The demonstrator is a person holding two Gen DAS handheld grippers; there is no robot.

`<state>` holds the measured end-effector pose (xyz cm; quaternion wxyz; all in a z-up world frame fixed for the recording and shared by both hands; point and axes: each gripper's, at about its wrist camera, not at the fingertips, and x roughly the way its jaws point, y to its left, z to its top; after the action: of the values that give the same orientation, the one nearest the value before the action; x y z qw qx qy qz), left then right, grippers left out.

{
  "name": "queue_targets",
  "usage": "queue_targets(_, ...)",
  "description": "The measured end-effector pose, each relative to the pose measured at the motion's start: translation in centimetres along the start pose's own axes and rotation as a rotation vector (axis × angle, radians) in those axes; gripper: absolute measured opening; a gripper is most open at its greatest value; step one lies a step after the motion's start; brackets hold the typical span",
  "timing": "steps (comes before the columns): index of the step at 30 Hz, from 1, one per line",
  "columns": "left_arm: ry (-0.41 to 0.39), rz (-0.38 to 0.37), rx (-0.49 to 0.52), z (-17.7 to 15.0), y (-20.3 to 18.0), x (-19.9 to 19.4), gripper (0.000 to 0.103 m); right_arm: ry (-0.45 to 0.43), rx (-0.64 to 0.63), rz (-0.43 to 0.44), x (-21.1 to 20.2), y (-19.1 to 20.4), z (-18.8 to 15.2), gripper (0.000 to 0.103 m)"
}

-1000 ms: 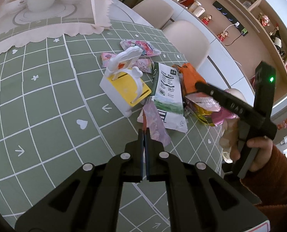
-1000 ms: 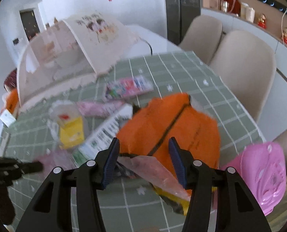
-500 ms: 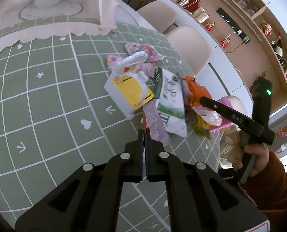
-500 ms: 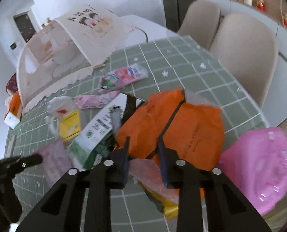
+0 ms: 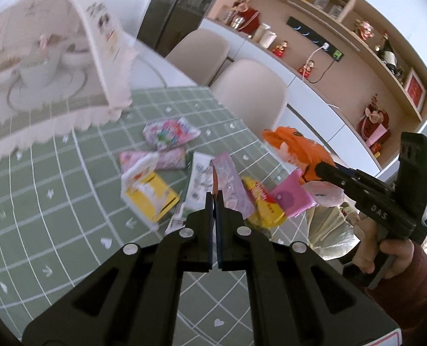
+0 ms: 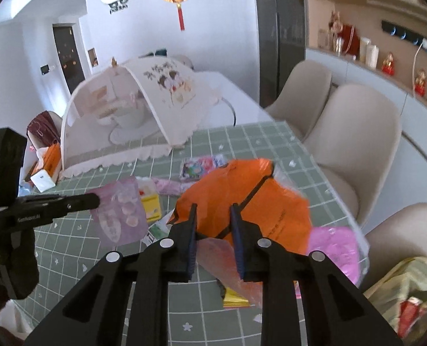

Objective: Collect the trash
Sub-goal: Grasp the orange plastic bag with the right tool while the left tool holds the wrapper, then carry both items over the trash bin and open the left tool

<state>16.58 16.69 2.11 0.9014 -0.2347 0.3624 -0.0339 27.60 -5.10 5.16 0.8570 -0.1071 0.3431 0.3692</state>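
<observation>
- The left gripper [image 5: 214, 199] was closed on a lilac wrapper [image 5: 230, 184] and held it above the green table [image 5: 55, 173].
- Several wrappers, such as the yellow packet [image 5: 150, 199], lay on the table, not yet collected.
- The right gripper [image 6: 213, 225] had its jaws a little apart around the thin edge of the orange bag [image 6: 256, 196]; whether they gripped it, I cannot tell.
- Most of the work seemed left.

The mesh food cover [image 5: 55, 66] is motion-blurred, and the orange bag [image 6: 251, 199] hides the wrappers beneath it.
</observation>
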Motion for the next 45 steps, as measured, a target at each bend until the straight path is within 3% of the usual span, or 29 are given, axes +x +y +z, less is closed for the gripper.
queue_targets(12,-0.017,-0.066,0.118,1.7,-6.9,0.7,0.001,-0.087,-0.045,-0.074,-6.2,-1.8,-0.3,0.02)
queue_targets(20,0.009,-0.191,0.252,3.0,-15.2,5.0,0.001,-0.107,0.028,-0.236,-10.2,-8.2,-2.9,0.02)
queue_targets(27,0.087,-0.325,0.378,2.6,-24.4,10.5,0.001,-0.105,0.145,-0.384,-14.5,-15.6,-6.2,0.02)
queue_targets(34,0.152,-0.406,0.486,1.7,-32.1,14.7,0.001,-0.103,0.258,-0.454,-17.1,-21.1,-9.7,0.02)
queue_targets(40,0.203,-0.43,0.529,1.2,-35.7,18.4,0.001,-0.089,0.316,-0.462,-17.3,-24.6,-11.4,0.02)
queue_targets(45,0.298,-0.434,0.508,0.7,-37.3,22.9,0.001,-0.083,0.346,-0.462,-17.1,-26.3,-12.3,0.02)
